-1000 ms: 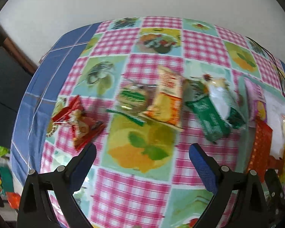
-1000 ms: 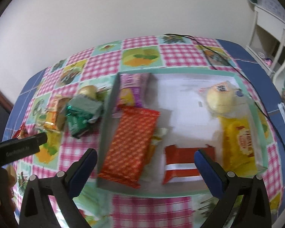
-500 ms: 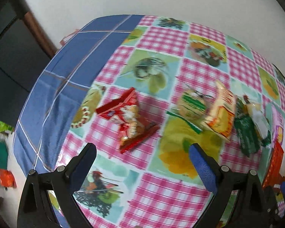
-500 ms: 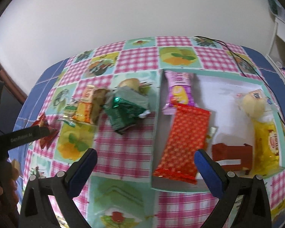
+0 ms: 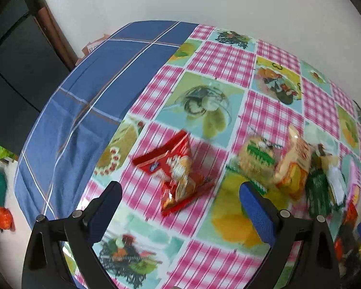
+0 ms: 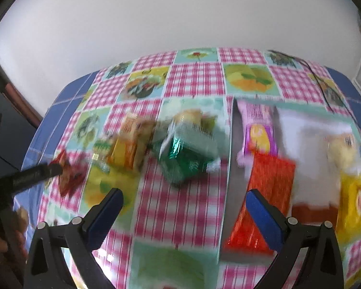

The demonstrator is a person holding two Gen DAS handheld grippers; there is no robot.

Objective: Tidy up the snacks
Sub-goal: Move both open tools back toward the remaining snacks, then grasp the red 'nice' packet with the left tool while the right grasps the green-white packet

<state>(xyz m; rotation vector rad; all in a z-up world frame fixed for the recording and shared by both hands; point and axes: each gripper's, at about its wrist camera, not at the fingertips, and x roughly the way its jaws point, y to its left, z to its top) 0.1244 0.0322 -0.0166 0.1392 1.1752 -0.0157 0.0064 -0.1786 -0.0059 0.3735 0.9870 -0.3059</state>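
My left gripper [image 5: 180, 207] is open, its fingers straddling a red snack packet [image 5: 177, 174] lying on the checked tablecloth. Right of it lie a green-labelled round snack [image 5: 256, 157], an orange-yellow packet [image 5: 293, 166] and a green packet [image 5: 319, 192]. My right gripper [image 6: 184, 213] is open and empty, hovering above the cloth in front of the green packet [image 6: 187, 159]. The orange-yellow packet [image 6: 130, 144] and red packet [image 6: 71, 173] lie to its left. A tray [image 6: 229, 168] at right holds a pink-purple packet [image 6: 258, 130], an orange-red packet [image 6: 264, 197], a yellow packet [image 6: 351, 207] and a round bun [image 6: 341, 151].
The table's blue-cloth edge [image 5: 67, 130] drops off at left, with dark furniture [image 5: 14, 72] beyond it. A white wall [image 6: 180, 12] backs the table. A black cable [image 6: 322, 86] runs along the far right. The left gripper's arm [image 6: 29, 175] and a hand [image 6: 2, 240] show in the right wrist view.
The left gripper has swung left and closed in on the red packet, which now sits between its fingers. The right gripper has shifted left, from over the tray to the loose packets.
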